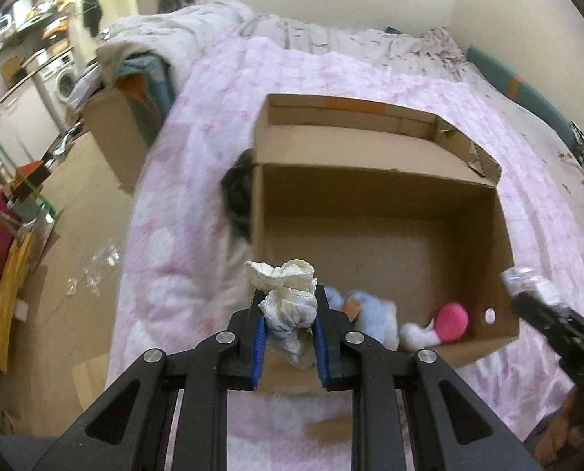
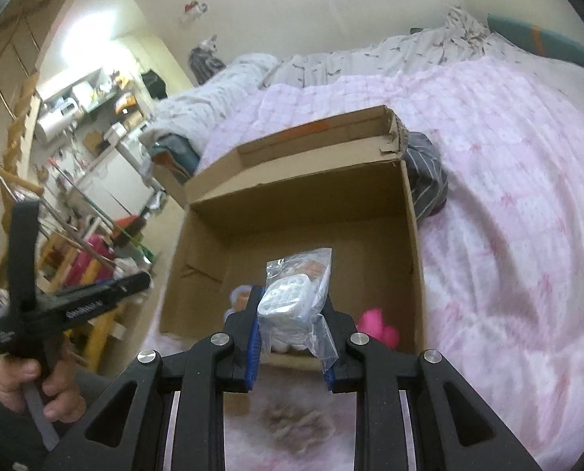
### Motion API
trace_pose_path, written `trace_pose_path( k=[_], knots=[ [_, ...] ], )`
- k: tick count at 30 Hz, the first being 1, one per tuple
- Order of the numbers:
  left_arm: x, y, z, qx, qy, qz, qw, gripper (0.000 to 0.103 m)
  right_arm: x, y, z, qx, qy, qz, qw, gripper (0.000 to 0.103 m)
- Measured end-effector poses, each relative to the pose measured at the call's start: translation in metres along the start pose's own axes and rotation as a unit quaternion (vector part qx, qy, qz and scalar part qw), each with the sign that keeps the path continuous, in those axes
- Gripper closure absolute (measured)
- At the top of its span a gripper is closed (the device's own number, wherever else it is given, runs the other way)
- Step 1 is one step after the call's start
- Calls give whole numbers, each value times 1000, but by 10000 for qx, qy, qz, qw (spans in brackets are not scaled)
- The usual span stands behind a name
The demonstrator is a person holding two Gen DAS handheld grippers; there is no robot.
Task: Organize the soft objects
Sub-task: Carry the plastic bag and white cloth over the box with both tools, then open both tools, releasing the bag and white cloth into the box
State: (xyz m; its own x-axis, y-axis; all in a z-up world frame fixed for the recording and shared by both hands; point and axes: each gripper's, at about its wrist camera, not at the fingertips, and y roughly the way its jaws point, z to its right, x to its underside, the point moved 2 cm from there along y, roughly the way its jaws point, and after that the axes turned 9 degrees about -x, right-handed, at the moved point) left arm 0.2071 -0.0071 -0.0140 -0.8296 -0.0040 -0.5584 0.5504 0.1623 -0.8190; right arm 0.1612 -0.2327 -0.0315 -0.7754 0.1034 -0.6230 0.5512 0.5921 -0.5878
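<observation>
- Left tongs: blue-padded black jaws clamped on a crumpled white lace-edged cloth bundle, held above the near-left edge of the box.
- Open brown cardboard box sits on the pink-and-white quilted bed; inside, along the near wall, a pale blue plush toy, a white fluffy piece, and a round pink soft item.
- Right tongs: clamped on a clear plastic bag holding a white soft item, over the box's near edge.
- Grey striped fabric lies just beside the box's far right corner.
</observation>
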Motion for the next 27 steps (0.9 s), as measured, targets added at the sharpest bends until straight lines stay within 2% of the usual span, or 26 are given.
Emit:
trace_pose_path(
  k=[4, 10, 16, 20, 27],
  knots=[
    [0, 17, 18, 57, 154, 56, 9998, 84, -3, 24, 16, 266, 114, -282, 9992, 77],
    [11, 36, 27, 119, 202, 96, 9997, 84, 12, 40, 24, 468, 212, -547, 9972, 77],
    [12, 35, 25, 185, 235, 219, 9993, 84, 18, 49, 18, 592, -2, -711, 9957, 77],
    [14, 36, 24, -44, 336, 262, 9991, 84, 21, 54, 14, 669, -77, -775, 9947, 77],
    [16, 33, 24, -66, 333, 351, 9988, 83, 24, 57, 13, 790, -164, -841, 9932, 77]
  ],
)
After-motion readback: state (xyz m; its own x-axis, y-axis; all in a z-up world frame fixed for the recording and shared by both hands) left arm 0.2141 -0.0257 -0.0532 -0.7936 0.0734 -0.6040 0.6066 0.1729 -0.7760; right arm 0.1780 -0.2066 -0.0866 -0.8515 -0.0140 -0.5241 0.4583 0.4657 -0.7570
